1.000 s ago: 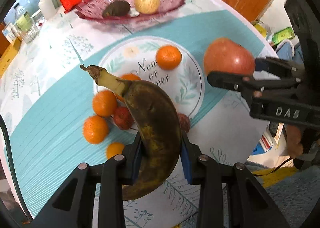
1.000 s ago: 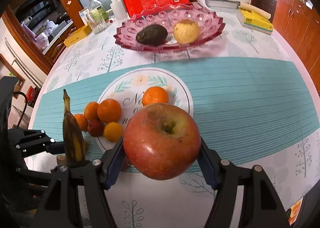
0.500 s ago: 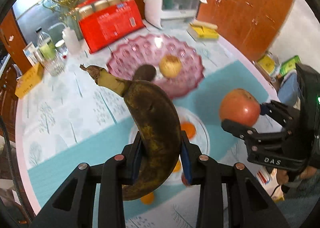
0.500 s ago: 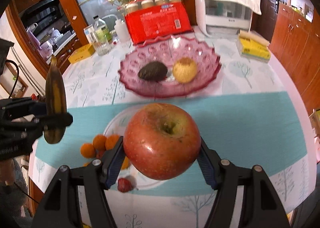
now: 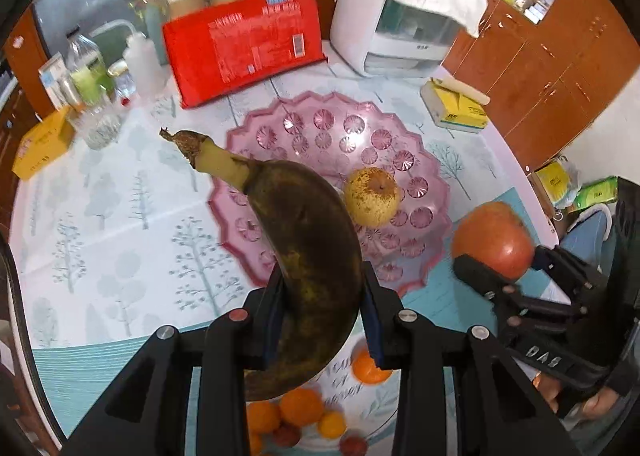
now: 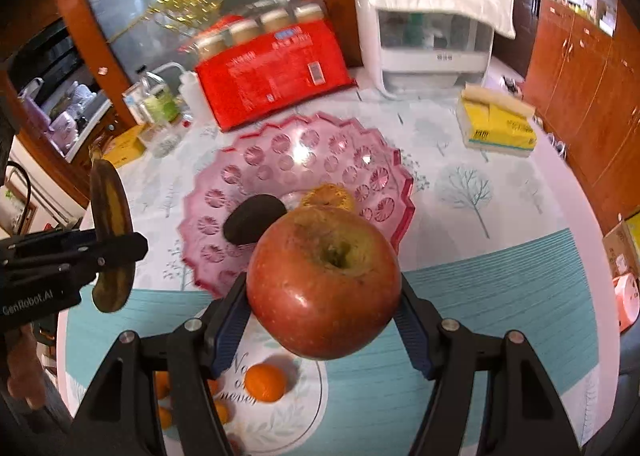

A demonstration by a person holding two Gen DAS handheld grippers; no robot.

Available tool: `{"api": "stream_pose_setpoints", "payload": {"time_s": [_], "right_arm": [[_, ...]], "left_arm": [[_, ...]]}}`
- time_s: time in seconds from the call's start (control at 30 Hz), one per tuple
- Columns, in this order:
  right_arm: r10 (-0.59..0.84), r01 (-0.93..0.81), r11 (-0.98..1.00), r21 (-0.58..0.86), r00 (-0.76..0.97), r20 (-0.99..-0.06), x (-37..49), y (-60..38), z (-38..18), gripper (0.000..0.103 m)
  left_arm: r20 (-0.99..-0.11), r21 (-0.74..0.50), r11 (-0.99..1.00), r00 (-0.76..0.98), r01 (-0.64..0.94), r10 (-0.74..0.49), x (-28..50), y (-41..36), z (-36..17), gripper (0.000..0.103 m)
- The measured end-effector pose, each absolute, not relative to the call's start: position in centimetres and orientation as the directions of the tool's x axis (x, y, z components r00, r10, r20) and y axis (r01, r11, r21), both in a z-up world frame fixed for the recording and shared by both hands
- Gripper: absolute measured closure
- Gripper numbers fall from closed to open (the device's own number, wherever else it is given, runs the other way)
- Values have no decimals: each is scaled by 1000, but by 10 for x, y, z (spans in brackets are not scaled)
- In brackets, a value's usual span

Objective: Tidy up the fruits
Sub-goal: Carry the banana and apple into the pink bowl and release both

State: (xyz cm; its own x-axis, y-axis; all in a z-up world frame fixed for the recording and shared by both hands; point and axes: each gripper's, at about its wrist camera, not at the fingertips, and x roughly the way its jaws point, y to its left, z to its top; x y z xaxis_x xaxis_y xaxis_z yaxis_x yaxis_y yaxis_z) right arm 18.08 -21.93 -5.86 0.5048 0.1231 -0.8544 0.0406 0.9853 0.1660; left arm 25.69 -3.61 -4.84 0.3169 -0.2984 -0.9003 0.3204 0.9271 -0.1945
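My left gripper (image 5: 323, 312) is shut on an overripe brown banana (image 5: 308, 248), held above the table in front of the pink glass fruit dish (image 5: 424, 160). My right gripper (image 6: 323, 308) is shut on a red apple (image 6: 324, 288), also in the air near the dish (image 6: 360, 160). The dish holds a yellow pear (image 5: 372, 196) and a dark avocado (image 6: 252, 220). Several small oranges (image 5: 296, 408) and small red fruits lie on the table below; one orange (image 6: 265, 382) shows under the apple. Each gripper shows in the other's view, the right gripper (image 5: 496, 272) and the left gripper (image 6: 108, 244).
Behind the dish stand a red package (image 5: 244, 44), a white appliance (image 5: 400, 28), a yellow tissue pack (image 5: 456, 112), bottles (image 5: 88, 88) and a yellow box (image 5: 40, 144). Wooden cabinets (image 6: 580, 68) stand to the right. The round table's edge (image 6: 600, 240) curves at right.
Both grippers have risen and moved forward toward the pink dish, carrying banana and apple. The loose oranges have dropped toward the bottom of both views.
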Motion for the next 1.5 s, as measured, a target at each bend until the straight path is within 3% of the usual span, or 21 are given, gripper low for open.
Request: {"api": "stream_pose_setpoints", "payload": {"time_s": [0.53, 0.97, 1.0, 1.1, 1.13, 1.5], "right_arm": [[137, -22, 990, 140, 396, -908, 245, -211, -136, 35], [104, -107, 992, 62, 452, -886, 266, -192, -150, 34], [107, -109, 992, 65, 446, -889, 266, -191, -151, 34], [142, -99, 989, 108, 470, -871, 263, -196, -147, 34], [150, -97, 988, 117, 486, -861, 262, -198, -143, 33], [135, -64, 991, 120, 558, -819, 243, -213, -112, 33]], "left_arm": [[-947, -259, 935, 127, 241, -295, 329, -78, -145, 70], [-926, -149, 955, 302, 257, -226, 356, -90, -142, 69], [-925, -146, 953, 305, 266, -227, 354, -90, -141, 63], [-918, -127, 955, 332, 268, -216, 348, -89, -136, 31], [-914, -128, 956, 344, 265, -218, 345, -87, -133, 27], [-899, -129, 965, 384, 226, -210, 318, -55, -100, 26]]}}
